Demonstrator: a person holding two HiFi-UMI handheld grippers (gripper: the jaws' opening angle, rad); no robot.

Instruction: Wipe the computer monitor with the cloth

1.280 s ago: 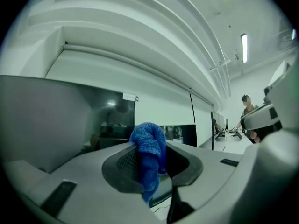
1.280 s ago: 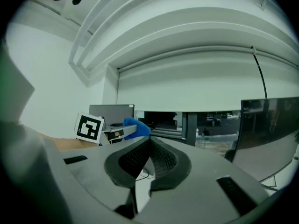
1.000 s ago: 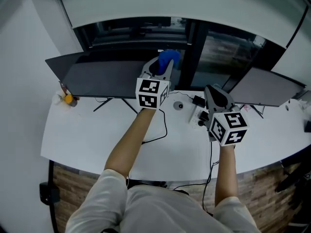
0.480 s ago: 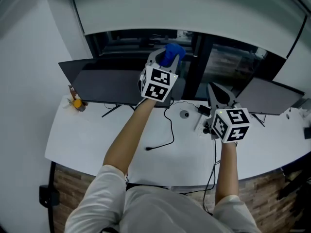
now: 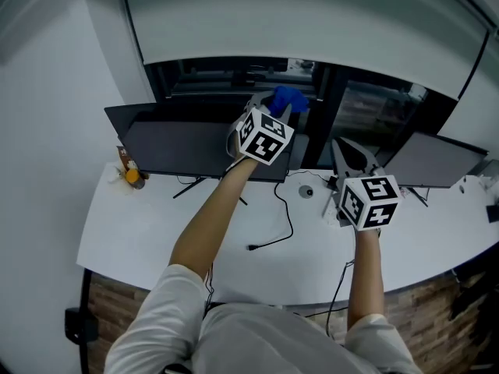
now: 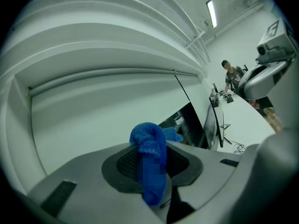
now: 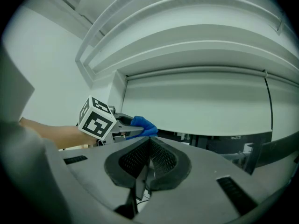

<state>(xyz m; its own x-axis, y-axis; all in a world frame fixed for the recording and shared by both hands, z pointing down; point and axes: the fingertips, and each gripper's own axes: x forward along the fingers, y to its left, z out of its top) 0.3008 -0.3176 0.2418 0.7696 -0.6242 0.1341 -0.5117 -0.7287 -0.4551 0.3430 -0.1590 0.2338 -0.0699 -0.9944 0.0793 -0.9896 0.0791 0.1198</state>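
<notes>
Blue cloth (image 5: 290, 97), a soft knitted bunch, is clenched between my left gripper's (image 5: 274, 109) 2 fingers. The flat, dark, glossy monitor (image 5: 187, 145) sits just below them. I'd press lightly and sweep in even rows. Right gripper (image 5: 348, 153) fingers are pressed together, empty, over the white worktop (image 5: 148, 224).

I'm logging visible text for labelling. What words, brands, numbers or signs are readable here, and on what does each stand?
No readable text in any view.
Cubes on the left gripper and right gripper: black-and-white square patterns only, no letters.
Monitor: screen dark, no brand legible.
Small items left of the monitor: any print is too small to read.
Blue cloth: nothing printed.
</notes>
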